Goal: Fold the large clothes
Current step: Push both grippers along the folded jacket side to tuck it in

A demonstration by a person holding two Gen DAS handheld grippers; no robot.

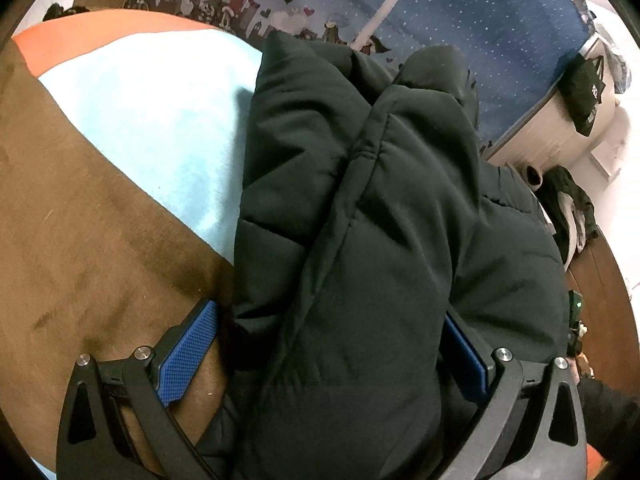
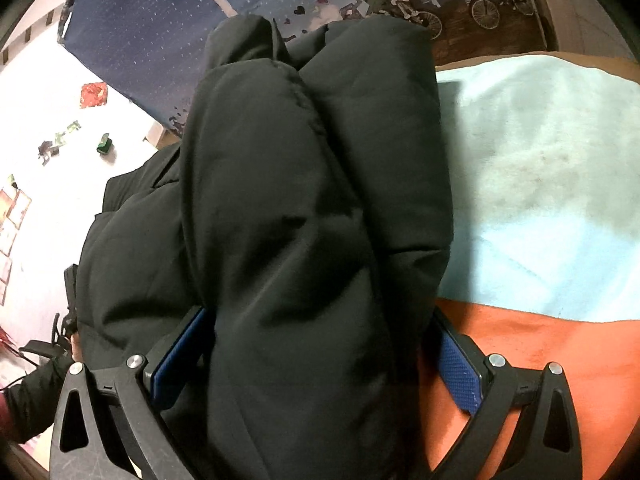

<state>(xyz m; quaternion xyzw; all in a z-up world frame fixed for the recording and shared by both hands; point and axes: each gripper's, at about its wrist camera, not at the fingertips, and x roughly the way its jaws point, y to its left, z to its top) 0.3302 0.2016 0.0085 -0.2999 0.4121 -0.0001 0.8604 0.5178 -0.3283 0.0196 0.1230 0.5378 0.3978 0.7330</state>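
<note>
Gripping a thick bunch of the black puffer jacket [image 1: 360,216] from each side here. The left gripper [image 1: 332,356] has its blue pads [image 1: 188,354] spread wide with the padded fabric stuffed between them, and the right gripper [image 2: 316,360] is the same, clamped on a fat fold of the jacket [image 2: 304,208]. The jacket sits bunched up over a light blue towel [image 1: 160,120] and an orange sheet [image 2: 560,352], with a starry blue curtain [image 1: 500,20] behind

The black puffer jacket [image 1: 360,208] [image 2: 304,208] is bunched into thick quilted folds, lifted above a light blue towel [image 1: 160,120] [image 2: 540,184].
</note>
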